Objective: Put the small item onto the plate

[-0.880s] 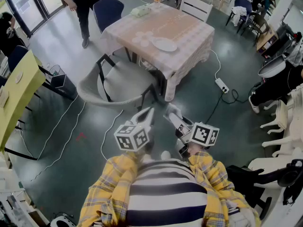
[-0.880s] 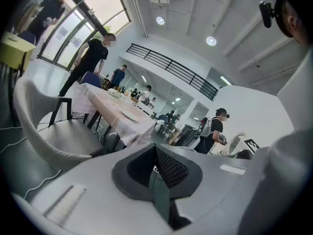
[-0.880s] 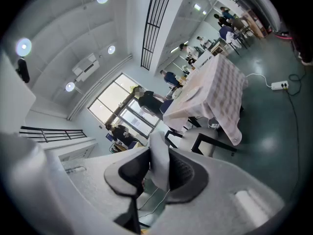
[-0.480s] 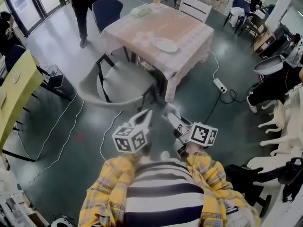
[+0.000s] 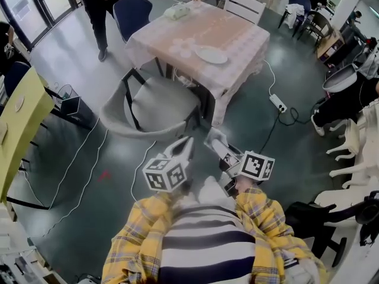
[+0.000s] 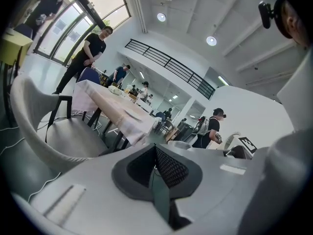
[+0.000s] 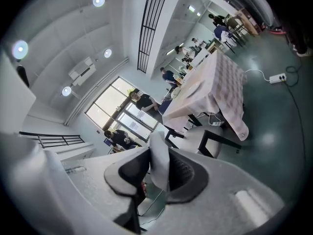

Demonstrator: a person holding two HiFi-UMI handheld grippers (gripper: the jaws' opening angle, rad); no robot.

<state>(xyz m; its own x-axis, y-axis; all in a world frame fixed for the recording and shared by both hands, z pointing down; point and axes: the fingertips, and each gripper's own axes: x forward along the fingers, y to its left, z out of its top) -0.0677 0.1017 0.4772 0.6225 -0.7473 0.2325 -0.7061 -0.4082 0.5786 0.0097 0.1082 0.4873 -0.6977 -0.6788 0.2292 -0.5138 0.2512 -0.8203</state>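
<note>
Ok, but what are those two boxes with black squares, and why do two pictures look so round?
A person in a yellow checked shirt holds tongs in each hand; the patterned cubes are part of them. The picture from above comes from a camera on the person's head, looking down. The round ones come from cameras riding on the tongs. Ahead stands a table with a white plate on it, a grey chair beside. The right tongs pinch a small pale item. The left tongs are shut and empty.
</note>
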